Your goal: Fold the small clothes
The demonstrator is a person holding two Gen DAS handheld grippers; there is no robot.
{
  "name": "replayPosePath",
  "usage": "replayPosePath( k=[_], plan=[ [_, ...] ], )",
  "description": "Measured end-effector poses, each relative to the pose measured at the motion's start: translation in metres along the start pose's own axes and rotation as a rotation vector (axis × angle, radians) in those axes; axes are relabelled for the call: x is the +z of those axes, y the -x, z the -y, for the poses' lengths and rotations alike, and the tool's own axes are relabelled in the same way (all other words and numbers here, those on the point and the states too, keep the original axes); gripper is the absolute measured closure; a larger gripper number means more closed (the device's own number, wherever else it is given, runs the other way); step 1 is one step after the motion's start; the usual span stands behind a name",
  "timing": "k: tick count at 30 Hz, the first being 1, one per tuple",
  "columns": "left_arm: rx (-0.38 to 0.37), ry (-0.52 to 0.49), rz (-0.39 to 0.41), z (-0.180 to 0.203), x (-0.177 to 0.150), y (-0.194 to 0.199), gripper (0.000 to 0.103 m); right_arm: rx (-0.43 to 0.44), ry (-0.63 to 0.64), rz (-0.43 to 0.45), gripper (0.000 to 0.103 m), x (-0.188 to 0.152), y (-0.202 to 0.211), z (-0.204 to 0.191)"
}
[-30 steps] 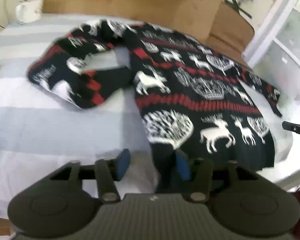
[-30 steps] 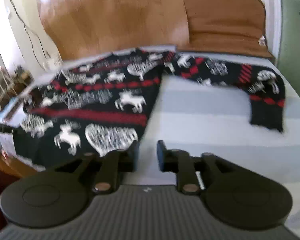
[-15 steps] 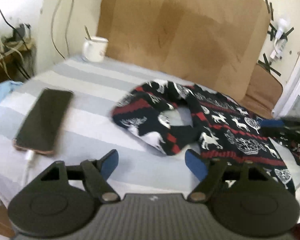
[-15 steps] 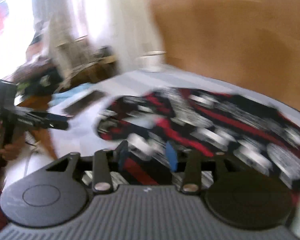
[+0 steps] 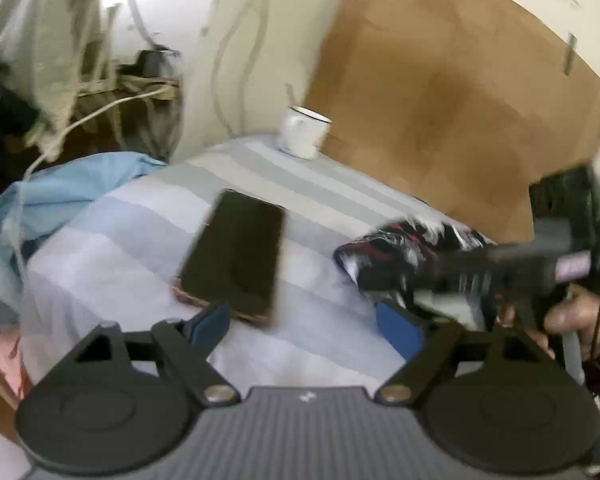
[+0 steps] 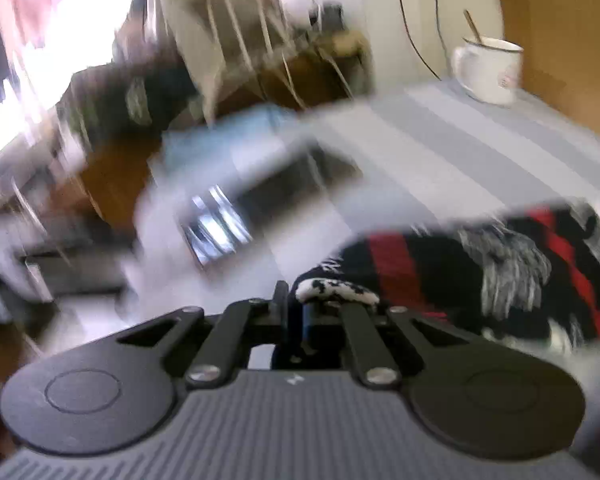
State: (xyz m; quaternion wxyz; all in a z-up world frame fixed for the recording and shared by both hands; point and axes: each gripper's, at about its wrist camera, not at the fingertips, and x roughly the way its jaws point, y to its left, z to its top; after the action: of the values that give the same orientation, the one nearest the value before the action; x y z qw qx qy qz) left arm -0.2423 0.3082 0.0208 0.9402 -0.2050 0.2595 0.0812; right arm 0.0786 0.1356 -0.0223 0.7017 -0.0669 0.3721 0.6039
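Black knit with red bands and white reindeer, the small jumper lies right of my left gripper, stretching away rightward. These jaws have just been opening; they stand wide and empty over the grey-striped sheet, beside the dark phone. My right hand is nearer the knit.

From my right gripper, the jaws have just closed, seemingly pinching the jumper's edge. A white enamel mug stands far back, against brown board.
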Motion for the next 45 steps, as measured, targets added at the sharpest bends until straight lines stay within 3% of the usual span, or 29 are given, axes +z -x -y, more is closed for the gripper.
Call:
replayPosePath(
  k=[3,6,11,16,19,21,22,23,25,28,30,32,33,34,36,38,41,45],
  plan=[
    [0.006,0.038,0.020,-0.008,0.006,0.004,0.021,0.136,-0.112,0.117,0.094,0.037,0.011,0.004],
    [0.012,0.040,0.018,-0.006,0.009,-0.001,0.020,0.235,-0.257,0.273,0.094,0.061,0.051,0.040],
    [-0.030,0.012,-0.024,0.009,0.018,-0.030,0.019,0.220,-0.453,0.558,0.094,0.054,0.169,0.127],
    [-0.130,-0.066,-0.055,0.054,0.041,-0.074,0.019,0.086,-0.593,0.779,0.094,-0.017,0.292,0.197],
    [-0.207,-0.120,-0.078,0.093,0.060,-0.112,0.017,0.012,-0.726,0.868,0.089,-0.080,0.339,0.231],
    [-0.262,-0.152,-0.110,0.122,0.071,-0.144,0.016,-0.046,-0.860,0.872,0.062,-0.131,0.356,0.253],
    [-0.280,-0.167,-0.129,0.135,0.075,-0.159,0.015,-0.068,-0.944,0.857,0.032,-0.159,0.363,0.263],
    [-0.296,-0.184,-0.155,0.151,0.079,-0.179,0.014,-0.089,-1.031,0.838,0.024,-0.183,0.366,0.269],
    [-0.306,-0.198,-0.205,0.175,0.085,-0.210,0.014,-0.086,-1.172,0.810,0.024,-0.230,0.368,0.278],
    [-0.346,-0.190,-0.294,0.211,0.091,-0.259,0.014,-0.069,-1.234,0.826,0.025,-0.278,0.373,0.275],
    [-0.351,-0.204,-0.328,0.232,0.090,-0.280,0.014,-0.039,-1.239,0.853,0.027,-0.291,0.375,0.271],
    [-0.325,-0.257,-0.339,0.255,0.086,-0.297,0.034,-0.035,-1.216,0.866,0.026,-0.294,0.377,0.265],
    [-0.295,-0.304,-0.354,0.267,0.081,-0.307,0.066,-0.055,-1.189,0.873,0.026,-0.291,0.380,0.261],
    [-0.266,-0.338,-0.358,0.272,0.078,-0.314,0.087,-0.091,-1.143,0.889,0.027,-0.288,0.387,0.256],
    [-0.232,-0.401,-0.309,0.277,0.075,-0.315,0.090,-0.207,-1.057,0.932,0.028,-0.279,0.402,0.250],
    [-0.222,-0.356,-0.259,0.262,0.083,-0.312,0.091,-0.385,-0.935,0.931,0.029,-0.262,0.407,0.240],
    [-0.221,-0.242,-0.244,0.232,0.089,-0.314,0.091,-0.597,-0.681,0.779,0.030,-0.222,0.390,0.221],
    [-0.244,-0.208,-0.259,0.223,0.083,-0.321,0.090,-0.648,-0.397,0.513,0.031,-0.191,0.338,0.209]
  ],
)
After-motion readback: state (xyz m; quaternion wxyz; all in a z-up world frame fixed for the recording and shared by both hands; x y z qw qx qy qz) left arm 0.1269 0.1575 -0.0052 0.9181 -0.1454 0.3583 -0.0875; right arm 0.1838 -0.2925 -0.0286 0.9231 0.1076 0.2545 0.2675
